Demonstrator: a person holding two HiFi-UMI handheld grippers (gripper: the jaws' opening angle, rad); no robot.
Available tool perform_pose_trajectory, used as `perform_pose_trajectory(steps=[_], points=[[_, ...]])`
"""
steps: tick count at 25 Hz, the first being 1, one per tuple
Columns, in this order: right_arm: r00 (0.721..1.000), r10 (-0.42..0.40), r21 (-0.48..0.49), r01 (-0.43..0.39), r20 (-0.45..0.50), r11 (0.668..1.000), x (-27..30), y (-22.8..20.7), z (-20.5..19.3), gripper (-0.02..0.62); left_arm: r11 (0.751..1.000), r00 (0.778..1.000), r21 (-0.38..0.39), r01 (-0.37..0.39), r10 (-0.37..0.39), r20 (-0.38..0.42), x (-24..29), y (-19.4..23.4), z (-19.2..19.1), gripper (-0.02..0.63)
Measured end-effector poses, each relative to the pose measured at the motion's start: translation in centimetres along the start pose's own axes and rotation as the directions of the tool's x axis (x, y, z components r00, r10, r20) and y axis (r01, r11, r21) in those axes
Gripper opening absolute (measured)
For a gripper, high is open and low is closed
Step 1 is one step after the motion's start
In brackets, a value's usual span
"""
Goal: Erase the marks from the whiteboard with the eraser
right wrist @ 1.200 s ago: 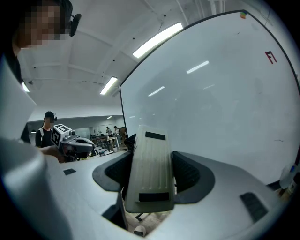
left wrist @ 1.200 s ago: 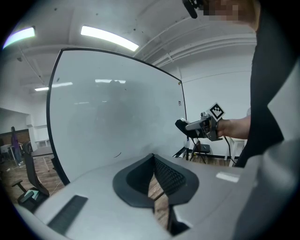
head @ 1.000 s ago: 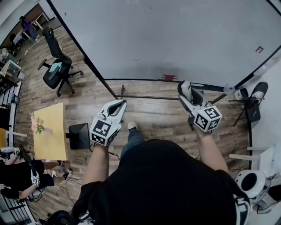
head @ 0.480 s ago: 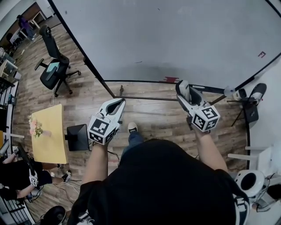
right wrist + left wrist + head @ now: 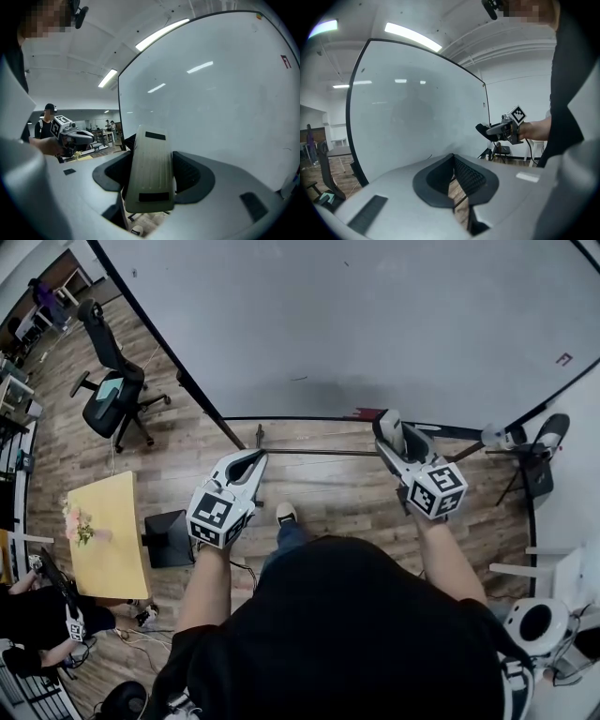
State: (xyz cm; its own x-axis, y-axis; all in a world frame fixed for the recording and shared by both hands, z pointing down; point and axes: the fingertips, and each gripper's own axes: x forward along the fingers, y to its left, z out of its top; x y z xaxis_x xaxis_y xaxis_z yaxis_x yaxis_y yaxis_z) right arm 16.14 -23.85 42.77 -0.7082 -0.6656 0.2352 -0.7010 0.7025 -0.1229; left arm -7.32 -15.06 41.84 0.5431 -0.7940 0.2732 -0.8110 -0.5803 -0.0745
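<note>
The big whiteboard (image 5: 375, 324) in a black frame fills the top of the head view. It bears a small red mark (image 5: 562, 359) at the right and a faint dark stroke (image 5: 297, 379) near the middle; the red mark (image 5: 285, 61) also shows in the right gripper view. My right gripper (image 5: 390, 425) is shut on the pale eraser (image 5: 149, 168), held upright just short of the board's lower edge. My left gripper (image 5: 254, 458) hangs lower left of it, jaws shut and empty (image 5: 453, 157). Each gripper sees the other: the right gripper (image 5: 499, 130), the left gripper (image 5: 75, 136).
The board's stand bar (image 5: 319, 451) crosses the wooden floor below it. An office chair (image 5: 112, 385) stands at the left, with a yellow table (image 5: 103, 531) and a black box (image 5: 171, 535) beside it. A black stand (image 5: 539, 465) and a white bin (image 5: 528, 622) are at the right.
Both grippers have held almost the same pose. The right gripper with the eraser has edged slightly up toward the board's lower edge.
</note>
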Motion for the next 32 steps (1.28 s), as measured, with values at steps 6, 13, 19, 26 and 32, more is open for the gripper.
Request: perform_pose_trajectory(steps=[6,13,19,26,32], points=[[1.0,-0.014,-0.01,0.014,-0.016,1.0,1.6,0.1,-0.2,0.262,1.0,1.0,0.002,0.012,-0.012,-0.002,0.4,1.8,-0.2,0.011],[0.998,-0.054,-0.11,0.05,-0.041,0.993,3.8,-0.3,-0.8,0.262,1.0,1.0,0.001,0.028,-0.028,-0.002,1.7,3.5,-0.4,0.011],[0.996,-0.068,-0.187,0.055,-0.059,0.981,6.1,-0.9,-1.4,0.262,0.999,0.999,0.002,0.042,-0.042,-0.009,3.2,4.7,-0.5,0.011],[0.994,-0.068,-0.212,0.049,-0.083,0.976,8.8,-0.8,-2.2,0.262,0.999,0.998,-0.003,0.054,-0.054,-0.014,4.2,6.1,-0.5,0.011],[0.989,-0.095,-0.329,0.055,-0.109,0.943,11.1,-0.8,-3.0,0.262,0.998,0.998,-0.004,0.065,-0.065,-0.02,5.4,7.2,-0.7,0.011]])
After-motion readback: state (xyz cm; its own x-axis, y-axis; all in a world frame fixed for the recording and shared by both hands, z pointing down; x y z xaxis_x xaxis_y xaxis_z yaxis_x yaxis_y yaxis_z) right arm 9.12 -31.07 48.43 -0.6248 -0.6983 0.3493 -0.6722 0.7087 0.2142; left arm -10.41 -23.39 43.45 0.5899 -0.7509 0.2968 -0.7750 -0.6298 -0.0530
